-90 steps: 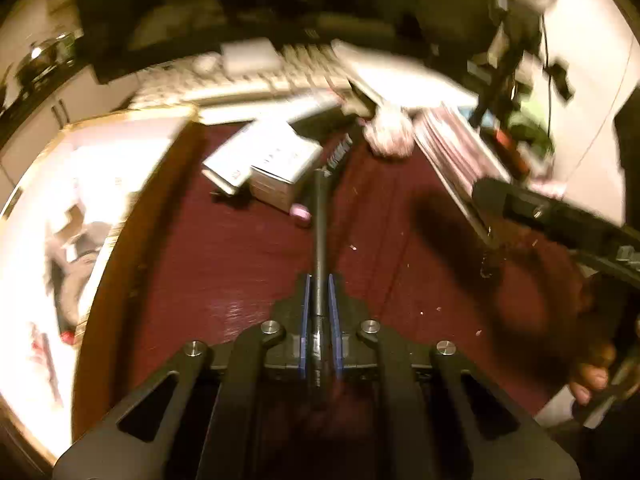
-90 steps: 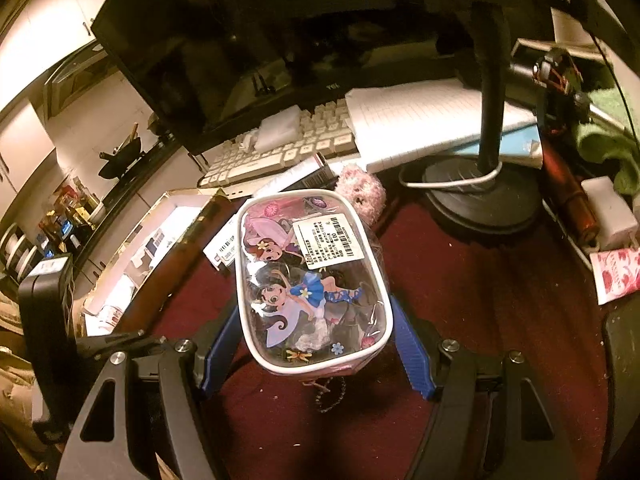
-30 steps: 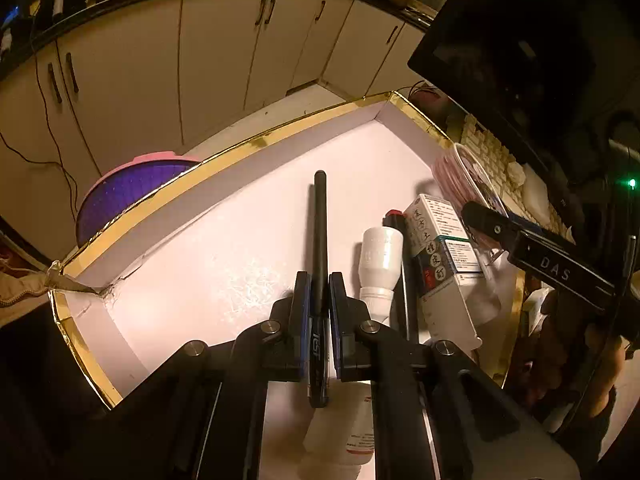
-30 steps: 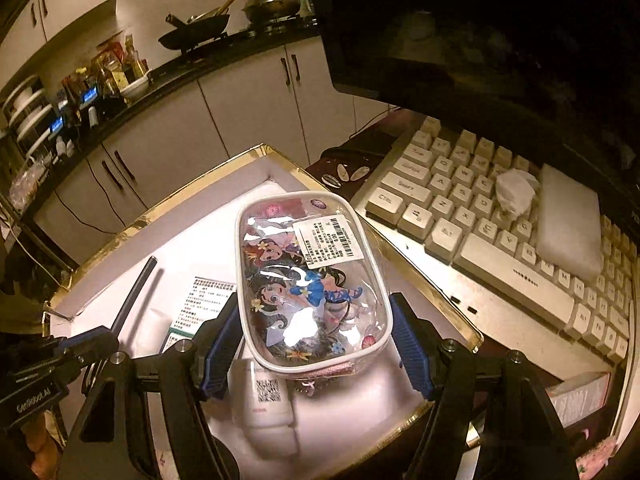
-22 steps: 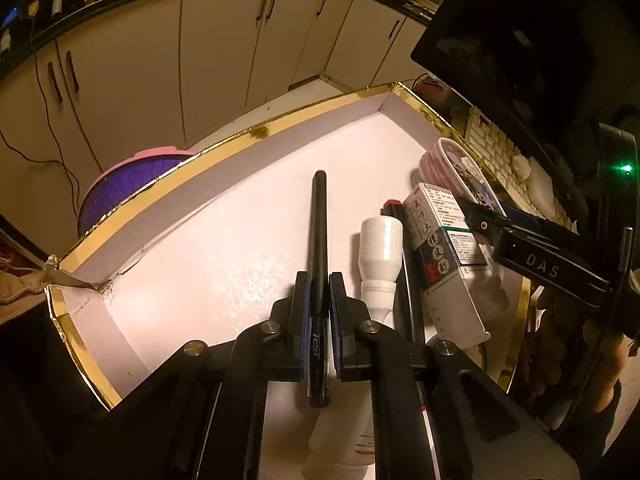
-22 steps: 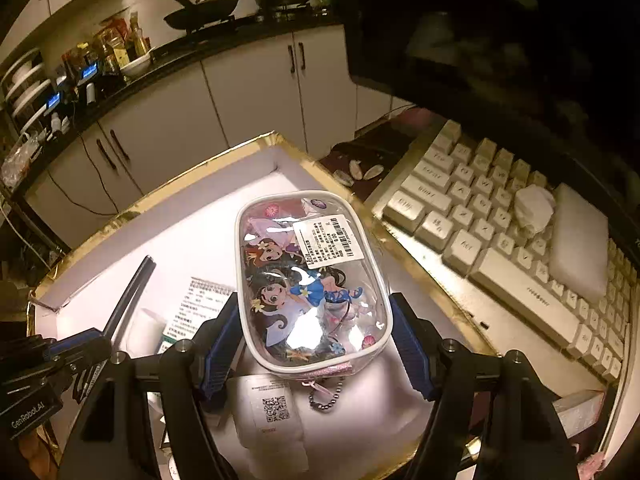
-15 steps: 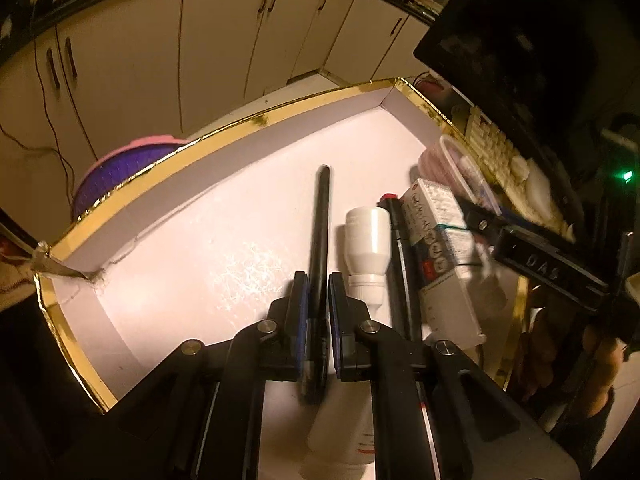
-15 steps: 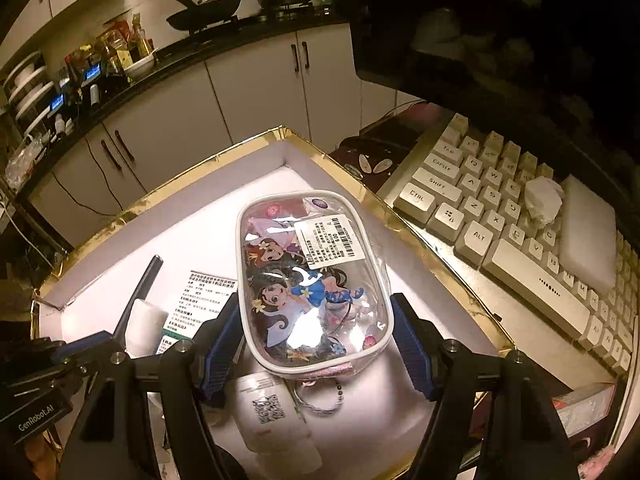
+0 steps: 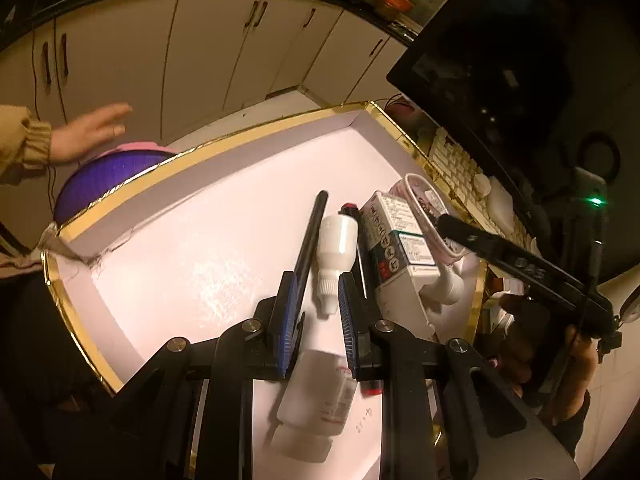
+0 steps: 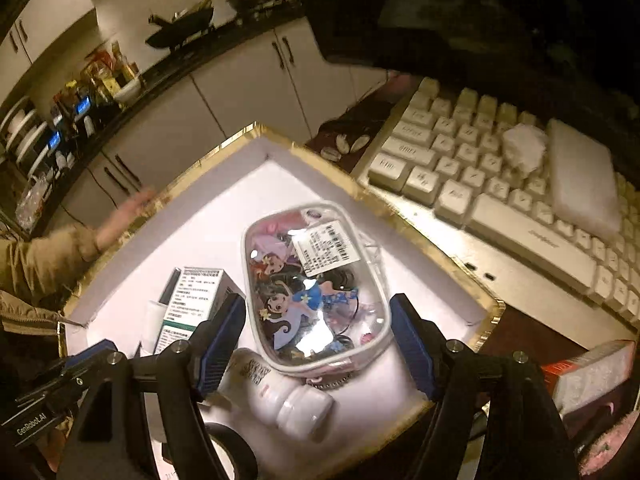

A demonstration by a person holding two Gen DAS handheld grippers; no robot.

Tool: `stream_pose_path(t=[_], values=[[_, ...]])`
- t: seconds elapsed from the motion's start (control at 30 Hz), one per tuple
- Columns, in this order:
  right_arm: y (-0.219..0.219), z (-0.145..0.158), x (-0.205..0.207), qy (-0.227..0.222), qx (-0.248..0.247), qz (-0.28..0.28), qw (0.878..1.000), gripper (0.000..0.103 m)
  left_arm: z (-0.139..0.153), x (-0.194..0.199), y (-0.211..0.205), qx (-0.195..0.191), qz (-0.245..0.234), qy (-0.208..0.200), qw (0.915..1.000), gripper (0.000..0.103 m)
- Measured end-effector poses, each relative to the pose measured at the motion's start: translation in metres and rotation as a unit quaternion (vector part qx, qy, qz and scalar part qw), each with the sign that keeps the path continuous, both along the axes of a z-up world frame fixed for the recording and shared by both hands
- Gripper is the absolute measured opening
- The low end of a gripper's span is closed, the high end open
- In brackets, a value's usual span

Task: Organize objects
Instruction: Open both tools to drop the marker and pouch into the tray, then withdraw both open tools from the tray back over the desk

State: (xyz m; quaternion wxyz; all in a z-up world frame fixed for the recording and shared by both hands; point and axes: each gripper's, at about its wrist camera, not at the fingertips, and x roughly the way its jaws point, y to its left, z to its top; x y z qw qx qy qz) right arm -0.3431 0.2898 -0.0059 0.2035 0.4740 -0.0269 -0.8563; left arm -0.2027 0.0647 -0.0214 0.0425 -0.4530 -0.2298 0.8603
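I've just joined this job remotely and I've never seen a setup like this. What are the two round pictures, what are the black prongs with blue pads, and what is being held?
There is no robot here. A person carries a two-finger gripper in each hand, and each gripper has a camera looking along its fingers, which gives one picture per hand.

In the left view, the left gripper hangs over a white, gold-rimmed box. Its jaws have just been opening. The black pen lies loose along one pad, next to a white dropper bottle and a carton.

In the right view, the right gripper has a clear cartoon pouch between its fingers, over the same box and beside a keyboard. I cannot tell whether the pads are pressing on the pouch.
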Motion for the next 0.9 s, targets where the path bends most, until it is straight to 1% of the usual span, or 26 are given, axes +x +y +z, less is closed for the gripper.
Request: stream_pose_path(t=[0.1,0.17,0.27,0.33,0.4,0.47,0.5,0.53,0.57,0.63,0.73,0.9], values=[[0.005,0.006,0.011,0.006,-0.015,0.005,1.0,0.075,-0.001,0.005,0.001,0.001,0.002,-0.003,1.0,0.019],[0.009,0.01,0.026,0.002,-0.03,0.013,0.999,0.075,0.001,0.009,0.002,0.0,0.001,0.002,1.0,0.019],[0.017,0.015,0.054,0.008,-0.051,0.018,0.998,0.075,0.005,0.016,0.008,0.001,-0.002,0.013,0.9999,0.019],[0.023,0.018,0.078,0.018,-0.059,0.018,0.998,0.075,0.01,0.023,0.015,0.0,-0.006,0.029,0.9996,0.019],[0.03,0.017,0.097,0.018,-0.062,0.012,0.998,0.075,0.017,0.029,0.023,-0.005,-0.015,0.047,0.9988,0.019],[0.044,0.018,0.115,0.019,-0.08,0.008,0.997,0.075,0.025,0.038,0.035,-0.013,-0.03,0.065,0.9973,0.019],[0.052,0.021,0.125,0.026,-0.09,0.007,0.996,0.074,0.028,0.042,0.041,-0.017,-0.037,0.072,0.9966,0.024],[0.06,0.023,0.134,0.035,-0.093,-0.002,0.995,0.074,0.031,0.046,0.049,-0.02,-0.047,0.08,0.9955,0.033],[0.066,0.025,0.141,0.043,-0.093,-0.012,0.995,0.074,0.034,0.048,0.056,-0.02,-0.056,0.086,0.9945,0.035],[0.084,0.029,0.155,0.063,-0.094,-0.034,0.993,0.074,0.038,0.054,0.07,-0.025,-0.071,0.094,0.9927,0.035],[0.109,0.028,0.173,0.077,-0.095,-0.06,0.991,0.074,0.042,0.064,0.091,-0.028,-0.096,0.098,0.9902,0.035],[0.14,0.016,0.19,0.078,-0.081,-0.094,0.989,0.074,0.038,0.07,0.124,-0.035,-0.131,0.088,0.9869,0.035]])
